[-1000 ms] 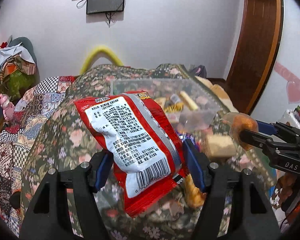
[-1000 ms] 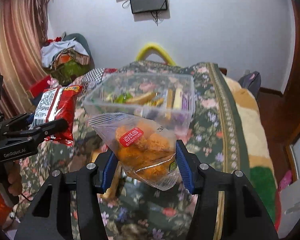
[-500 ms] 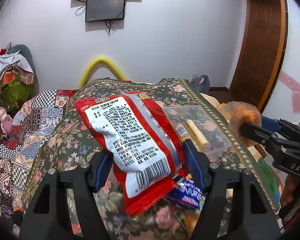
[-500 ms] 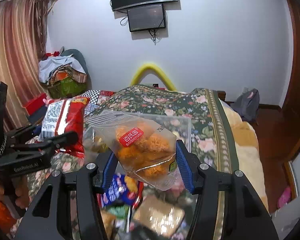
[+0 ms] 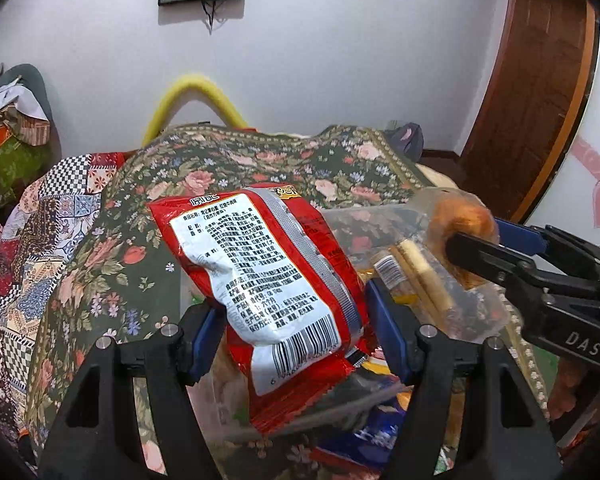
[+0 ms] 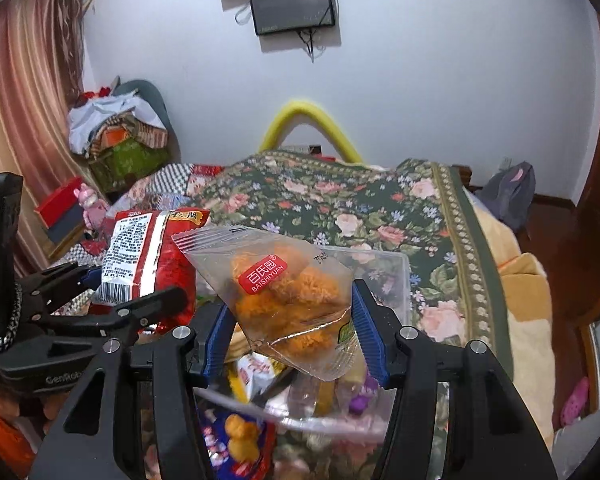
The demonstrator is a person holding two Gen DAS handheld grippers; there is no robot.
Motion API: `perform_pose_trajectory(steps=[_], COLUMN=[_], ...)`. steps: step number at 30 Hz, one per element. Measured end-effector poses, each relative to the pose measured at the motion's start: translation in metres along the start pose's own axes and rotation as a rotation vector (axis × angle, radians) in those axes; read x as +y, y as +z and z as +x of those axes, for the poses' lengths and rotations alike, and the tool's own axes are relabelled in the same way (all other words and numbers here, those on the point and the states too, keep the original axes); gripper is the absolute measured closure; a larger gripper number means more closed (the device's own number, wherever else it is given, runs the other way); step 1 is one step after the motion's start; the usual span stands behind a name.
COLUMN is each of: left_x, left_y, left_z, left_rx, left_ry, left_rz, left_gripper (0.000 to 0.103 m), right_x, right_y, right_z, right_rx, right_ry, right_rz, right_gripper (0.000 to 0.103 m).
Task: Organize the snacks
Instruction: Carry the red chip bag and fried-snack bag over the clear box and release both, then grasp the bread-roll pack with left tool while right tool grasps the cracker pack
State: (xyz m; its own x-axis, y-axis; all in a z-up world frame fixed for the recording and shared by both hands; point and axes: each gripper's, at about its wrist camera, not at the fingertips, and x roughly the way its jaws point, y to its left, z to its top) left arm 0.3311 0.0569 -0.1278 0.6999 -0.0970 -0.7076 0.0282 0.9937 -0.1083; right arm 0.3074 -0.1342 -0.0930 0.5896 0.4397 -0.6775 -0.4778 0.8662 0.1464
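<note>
My left gripper (image 5: 296, 336) is shut on a red snack bag (image 5: 260, 280) with a white printed back and a barcode; the bag also shows in the right wrist view (image 6: 148, 256). My right gripper (image 6: 292, 336) is shut on a clear bag of orange snacks (image 6: 288, 296) with a red label; it shows at the right of the left wrist view (image 5: 464, 220). Both bags hang over a clear plastic bin (image 5: 472, 312) that holds several wrapped snacks (image 6: 240, 436). The bin's far wall shows in the right wrist view (image 6: 392, 276).
The bin sits on a bed with a dark floral cover (image 6: 340, 200). A patchwork quilt (image 5: 32, 240) lies at the left. A pile of clothes (image 6: 116, 128) stands by the curtain. A wooden door (image 5: 532, 92) is at the right, a yellow hoop (image 6: 308, 120) behind the bed.
Both grippers have moved forward with their bags, from short of the bin to over it. The bin now lies directly below the fingers. Both grips are unchanged.
</note>
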Motion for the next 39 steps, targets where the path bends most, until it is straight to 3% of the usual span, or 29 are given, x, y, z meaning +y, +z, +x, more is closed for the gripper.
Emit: perform_pose_trajectory(steps=[9,18,20,31,39], left_x=[0.009,0.016,0.016,-0.001,-0.023], left_y=[0.005,0.005,0.005,-0.009,-0.043], left_z=[0.030,0.026,0.019,-0.044,-0.072], left_rx=[0.053,0.064,0.062,0.002,0.030], left_ry=[0.029,0.039,0.032,0.009,-0.045], left_rz=[-0.017,-0.046,-0.049,-0.016,-0.002], left_gripper=[0.035,0.035,0.035,0.035,0.034], right_x=[0.003,0.007,0.006,0.006,-0.002], right_y=[0.001,0.001,0.003,-0.005,-0.029], right_z=[0.039,0.041,0.041,-0.015,-0.058], right_rx=[0.114,0.135,0.135,0.043,0.015], right_ry=[-0.022,-0.037,-0.030,-0.027,-0.045], right_rz=[-0.041,-0.081,-0.079,-0.087,-0.075], right_gripper=[0.051,0.046,0.040,0.027,0.020])
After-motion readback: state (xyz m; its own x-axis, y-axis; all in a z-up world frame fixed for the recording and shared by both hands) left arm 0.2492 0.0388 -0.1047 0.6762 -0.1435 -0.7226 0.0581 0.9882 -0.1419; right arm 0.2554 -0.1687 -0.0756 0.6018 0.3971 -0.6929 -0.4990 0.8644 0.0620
